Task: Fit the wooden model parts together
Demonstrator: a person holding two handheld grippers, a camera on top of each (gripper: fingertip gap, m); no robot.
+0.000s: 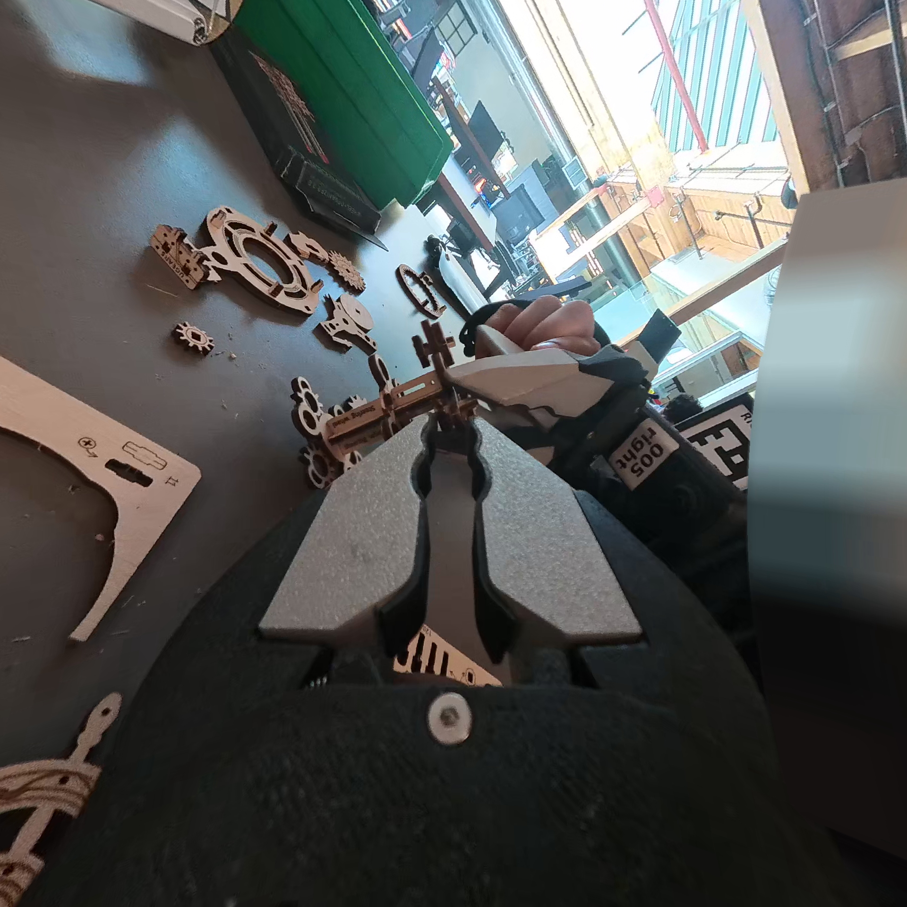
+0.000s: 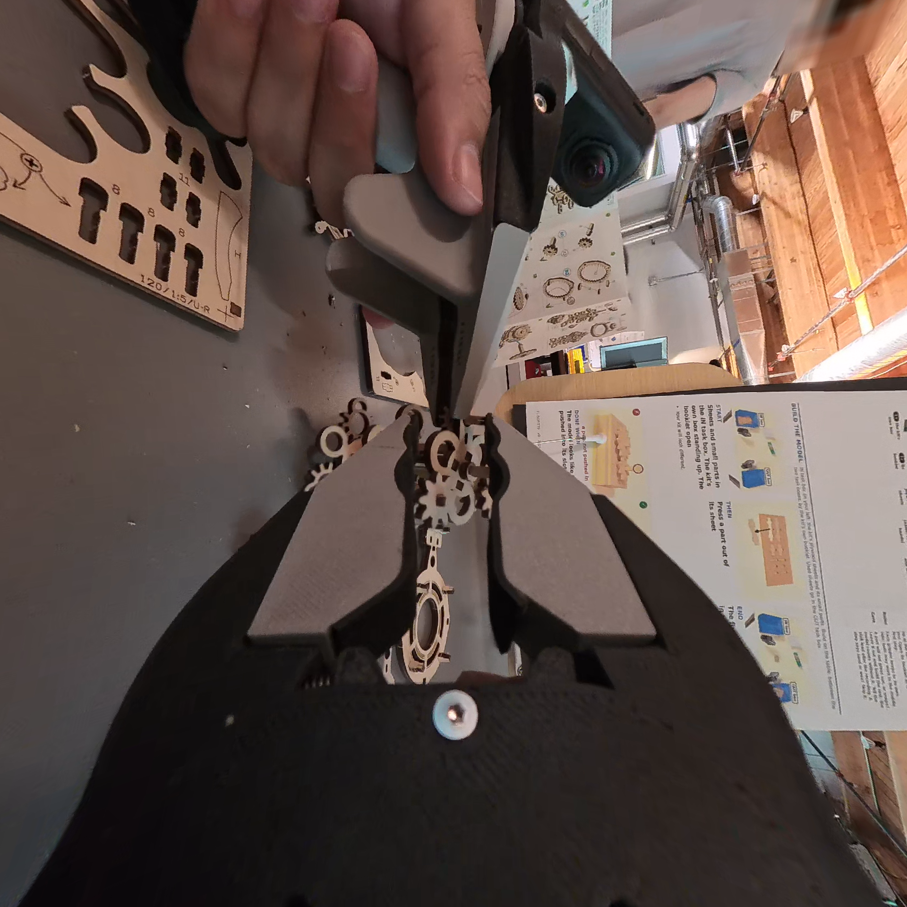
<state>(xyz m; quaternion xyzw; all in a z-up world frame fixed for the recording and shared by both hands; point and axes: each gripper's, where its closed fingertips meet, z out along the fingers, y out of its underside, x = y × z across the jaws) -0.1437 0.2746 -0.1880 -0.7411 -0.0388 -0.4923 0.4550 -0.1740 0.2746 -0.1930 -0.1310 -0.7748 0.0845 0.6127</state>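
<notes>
Grey surface carries loose parts; both claws, left claw and right claw, are pinched on the thin, light, brittle wooden gear assembly, judged best gripped at its stiffer frame.

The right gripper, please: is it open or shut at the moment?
Shut on the gear assembly: in the right wrist view the right gripper has its jaws pressed against both sides of the stacked wooden gears.

1. Both grippers crowd the gear assembly, left gripper meeting right gripper tip to tip.
2. Loose wooden parts and the green box block the far table.
3. Open grey table beside the punched sheet.
</notes>
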